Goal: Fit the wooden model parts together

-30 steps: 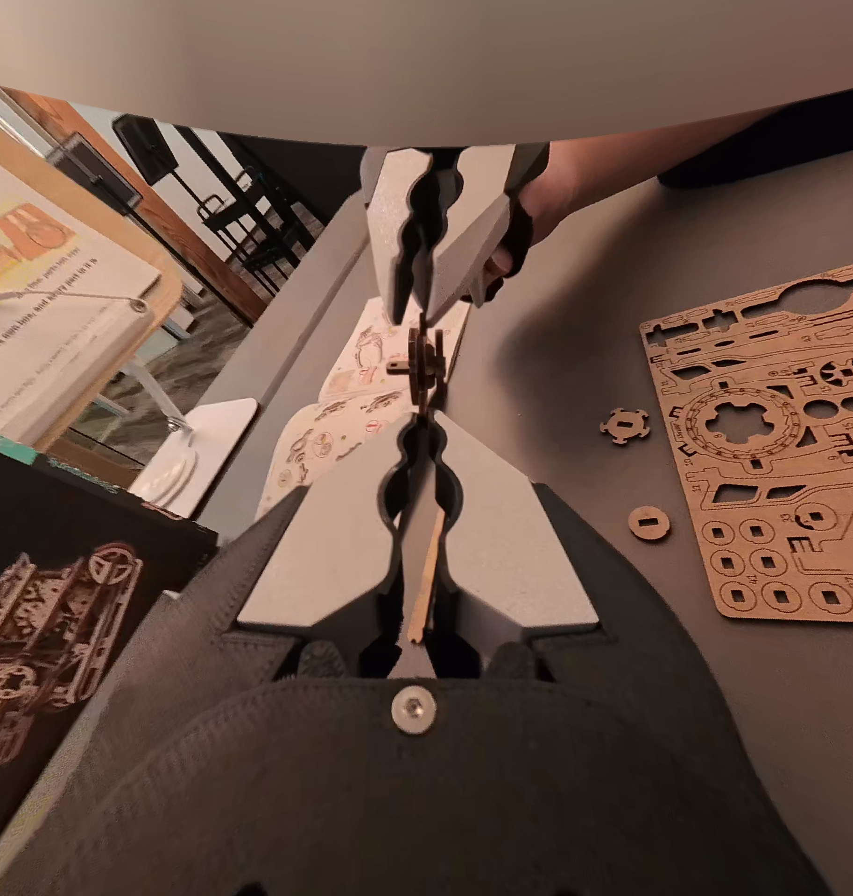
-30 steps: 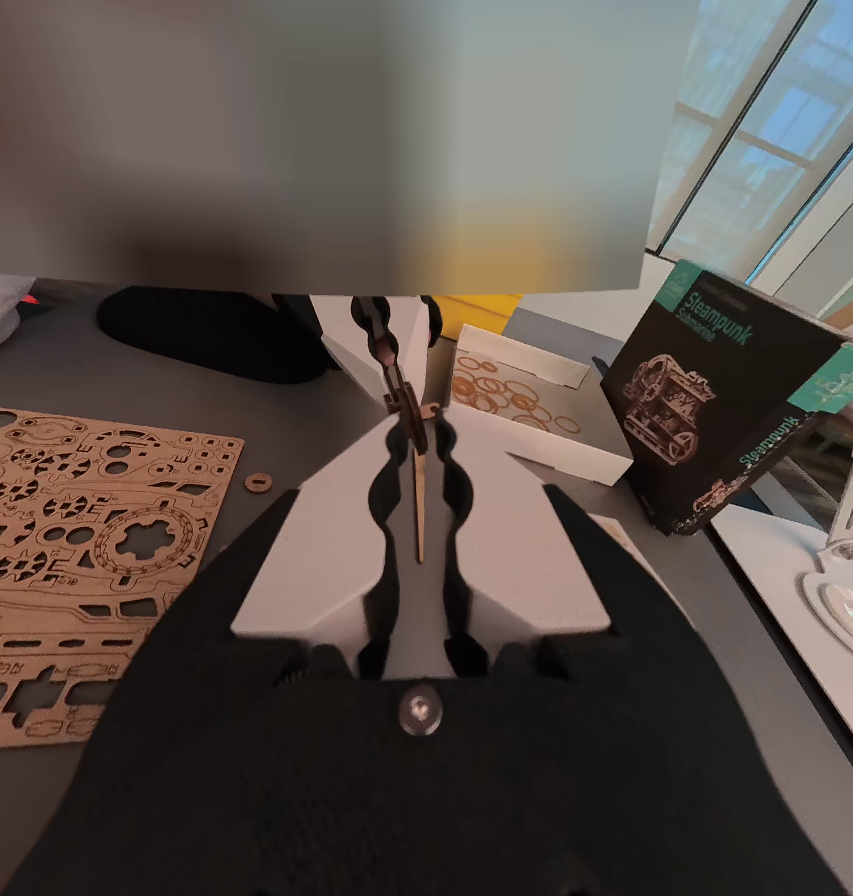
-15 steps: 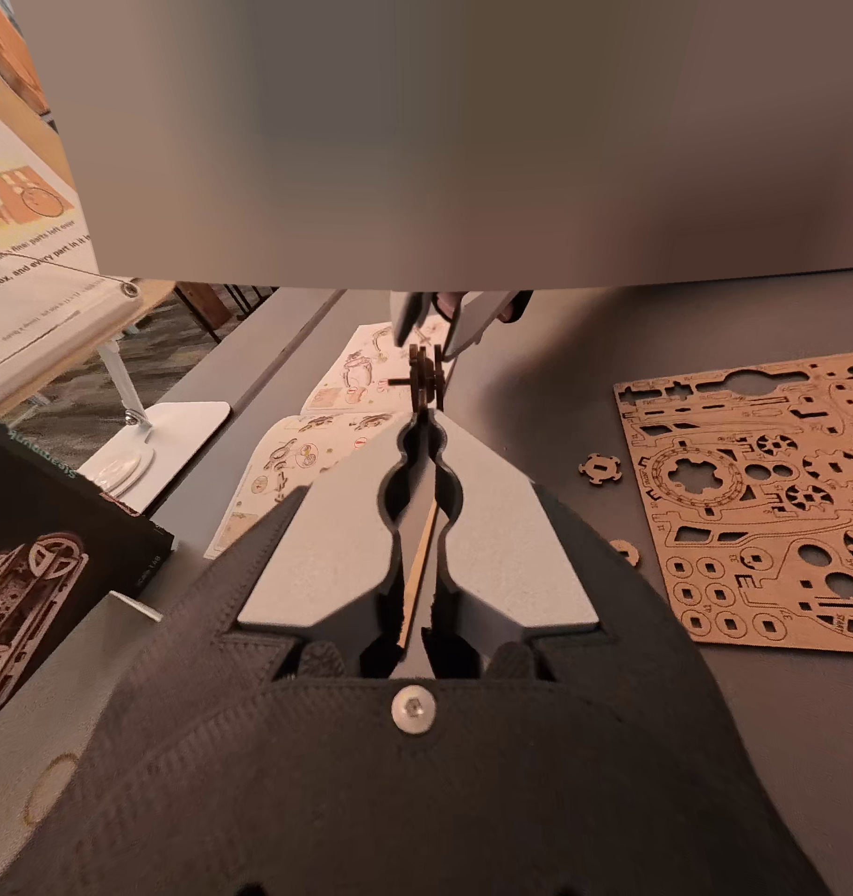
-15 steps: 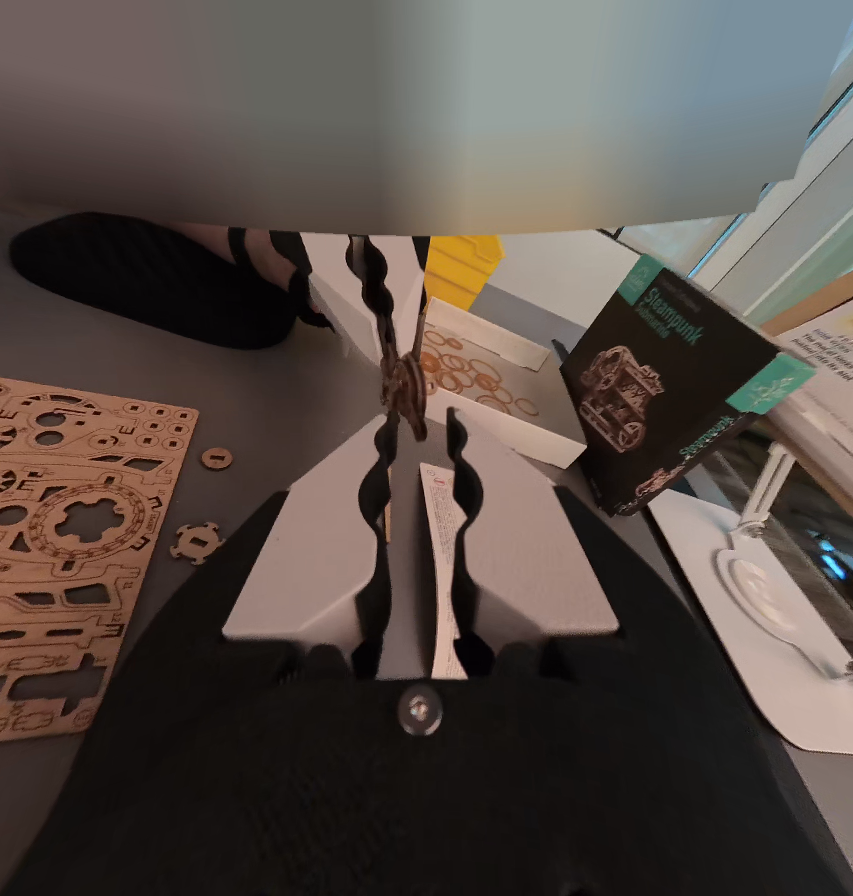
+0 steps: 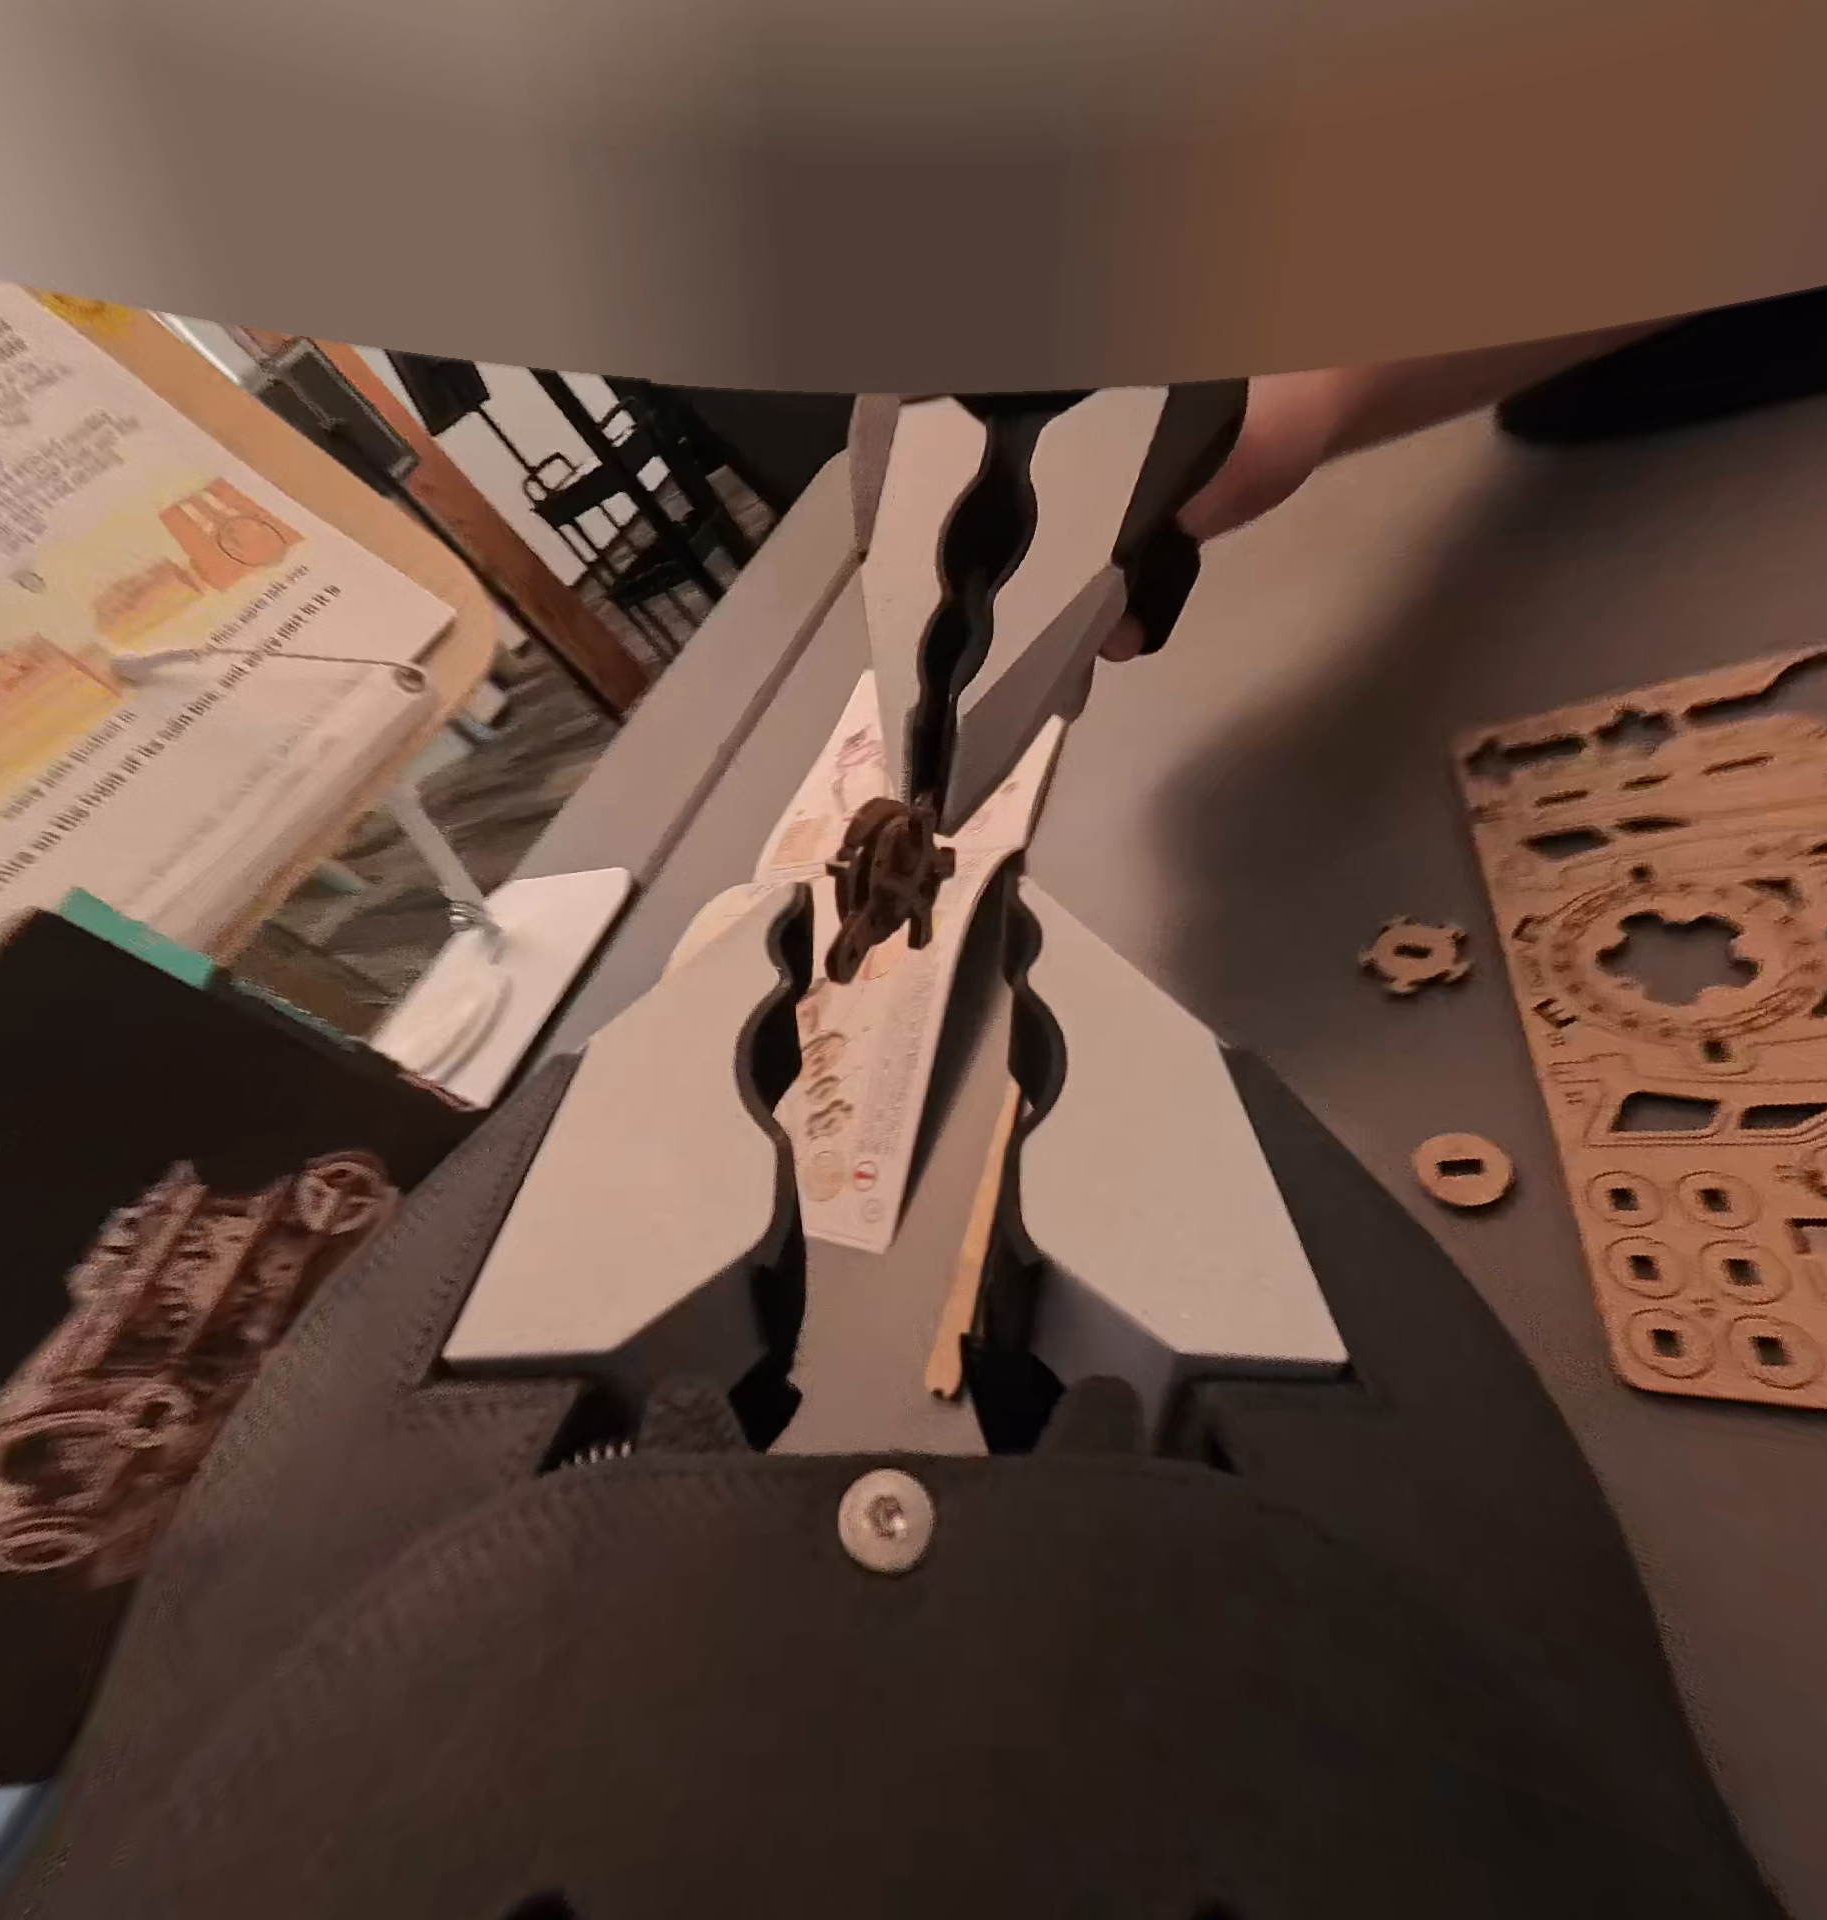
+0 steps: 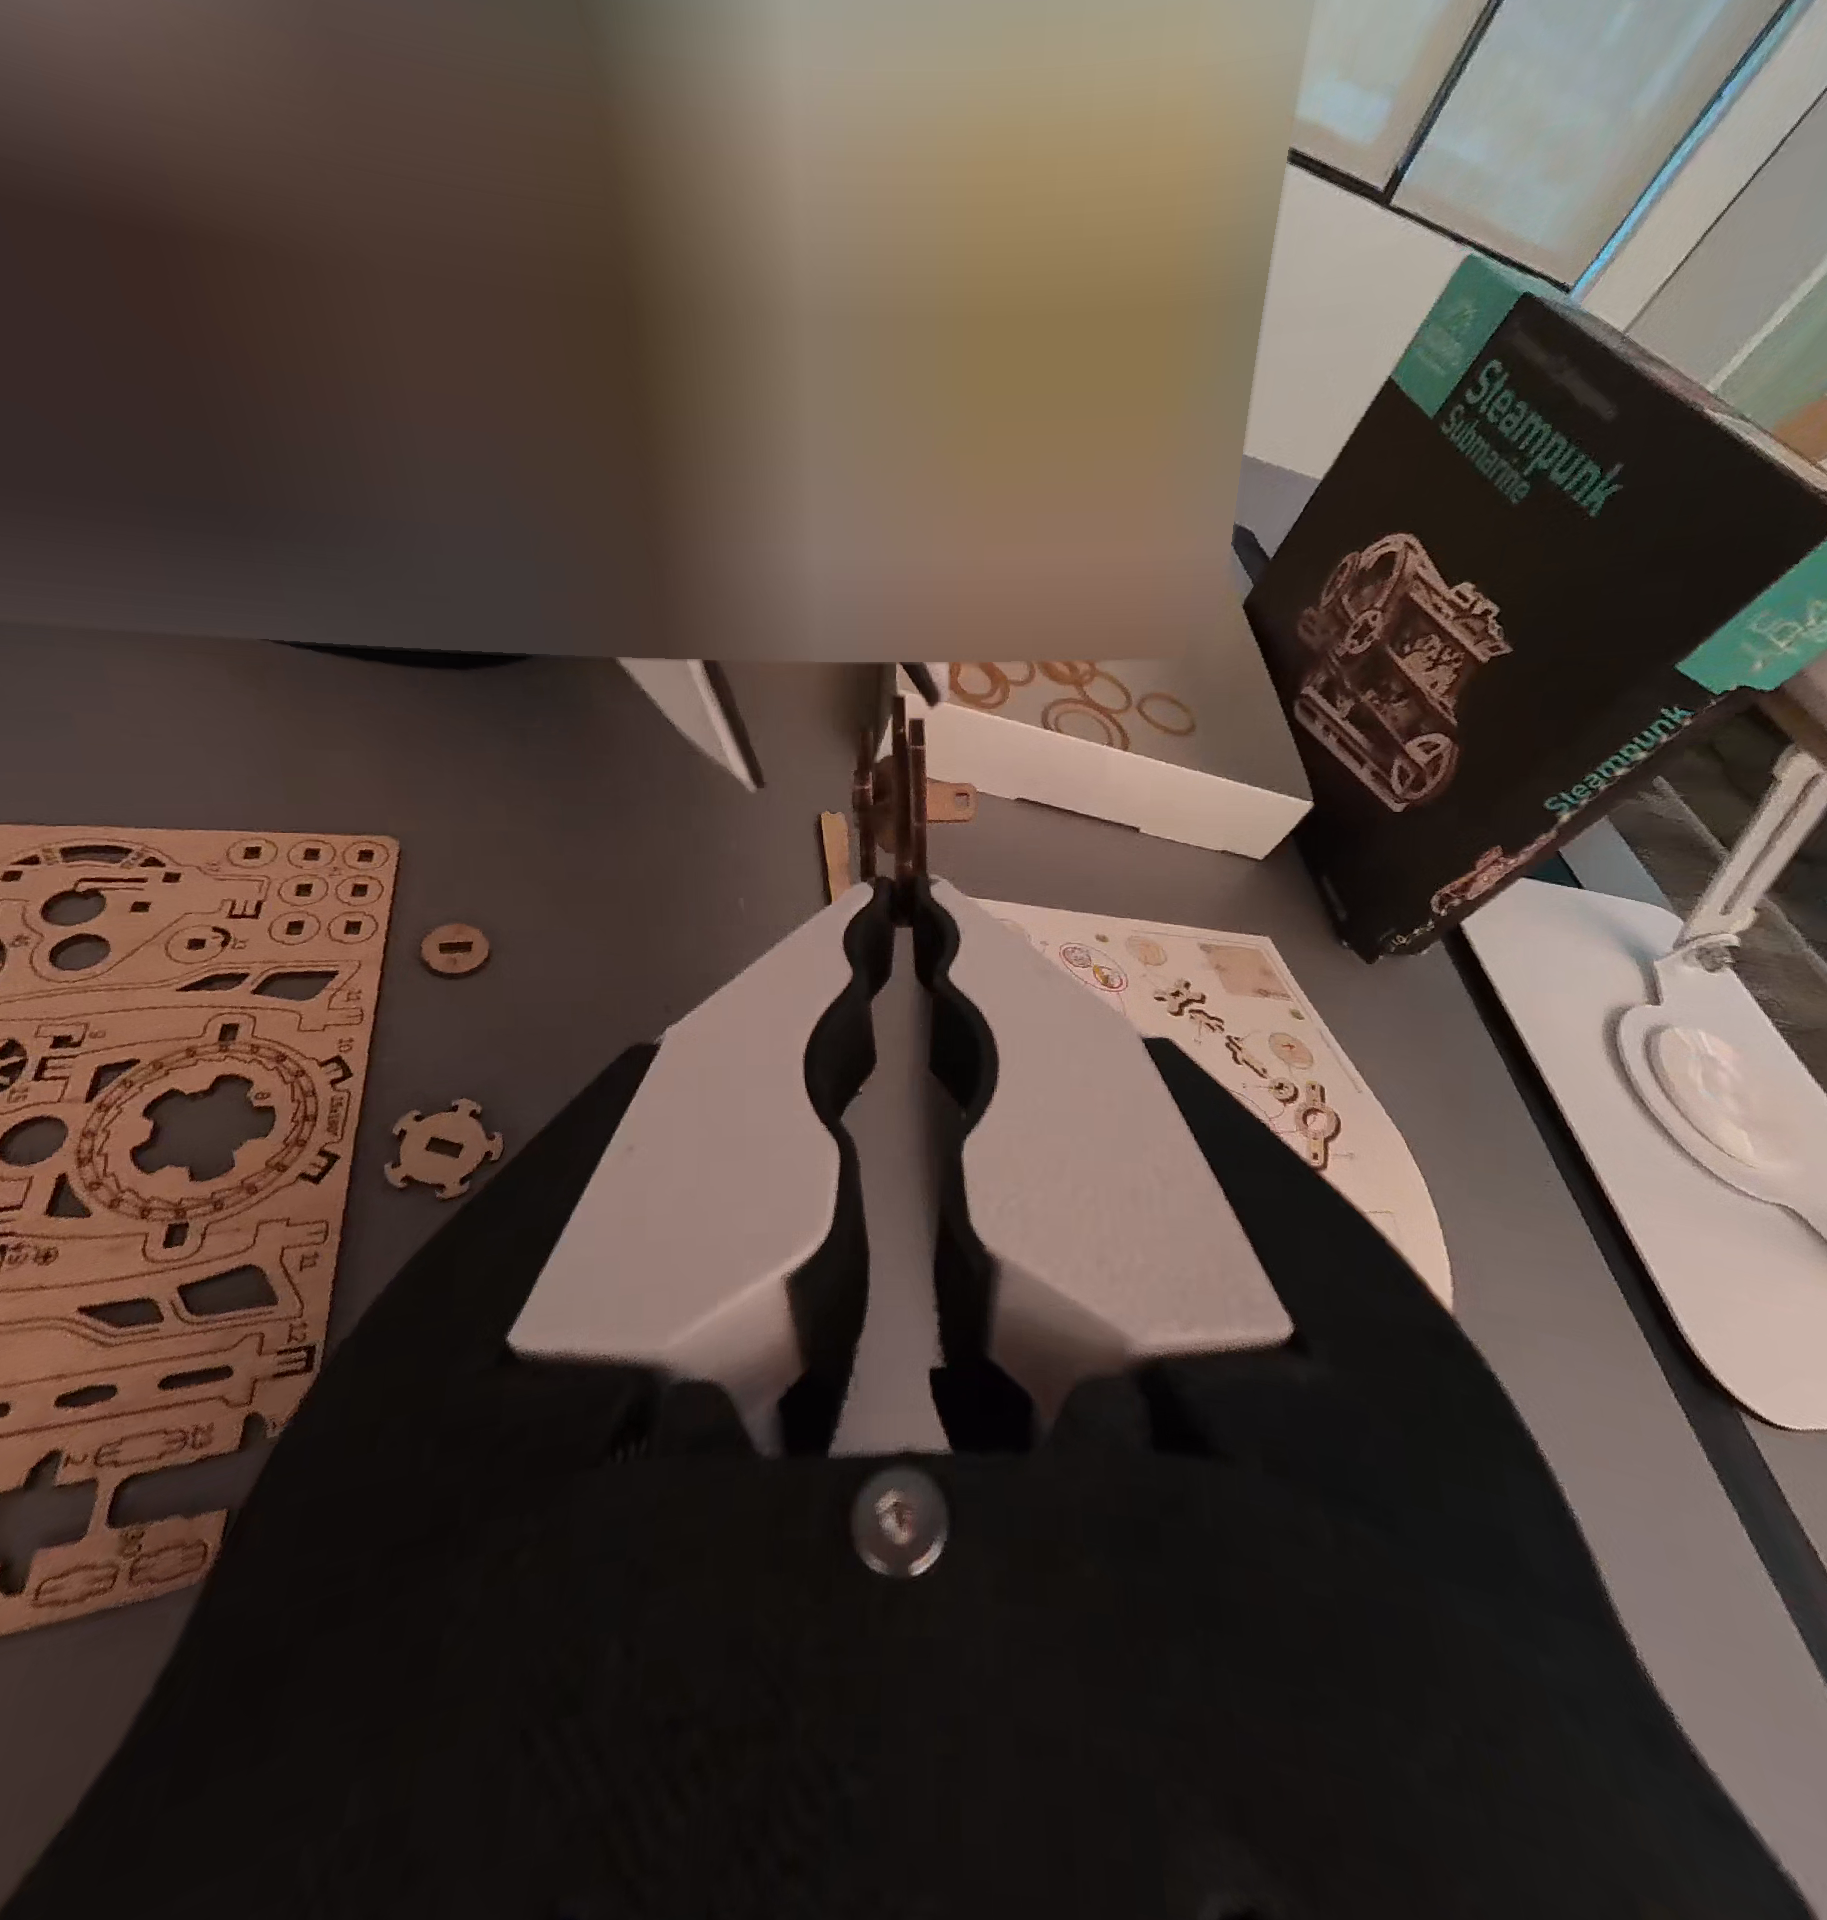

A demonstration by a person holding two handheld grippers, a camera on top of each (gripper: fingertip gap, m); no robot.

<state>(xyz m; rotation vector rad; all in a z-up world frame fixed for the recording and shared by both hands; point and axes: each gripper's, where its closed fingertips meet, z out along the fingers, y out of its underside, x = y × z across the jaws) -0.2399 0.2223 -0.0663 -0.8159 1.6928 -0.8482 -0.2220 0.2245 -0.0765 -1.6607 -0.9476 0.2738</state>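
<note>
A small dark wooden gear assembly [image 5: 888,883] hangs above the grey table. My right gripper [image 6: 896,888] is shut on the assembly's [image 6: 893,800] lower edge. In the left wrist view the right gripper [image 5: 935,800] reaches in from the top. My left gripper [image 5: 907,904] is open, its tips on either side of the assembly and apart from it. One white finger [image 6: 706,727] of it shows in the right wrist view under the blurred patch. A thin wooden stick [image 5: 976,1247] shows through the left gripper's gap. It seems to lie on the table [image 6: 834,852].
A laser-cut wooden sheet [image 5: 1667,1039] [image 6: 161,1091] lies flat, with a notched disc [image 6: 443,1148] and a round disc [image 6: 455,949] loose beside it. An instruction leaflet [image 6: 1231,1039], a black kit box [image 6: 1532,623], a white tray of rings [image 6: 1096,769] and a white stand base [image 6: 1719,1143] are nearby. Only a small space, under 4 cm, lies between the two pairs of fingers. The thin wooden stick [image 5: 976,1247] is about 10 cm from both grippers' fingertips.
My left gripper, shut on the assembly before, has opened. My right gripper, open half a second ago, has shut on the assembly and now carries it.
</note>
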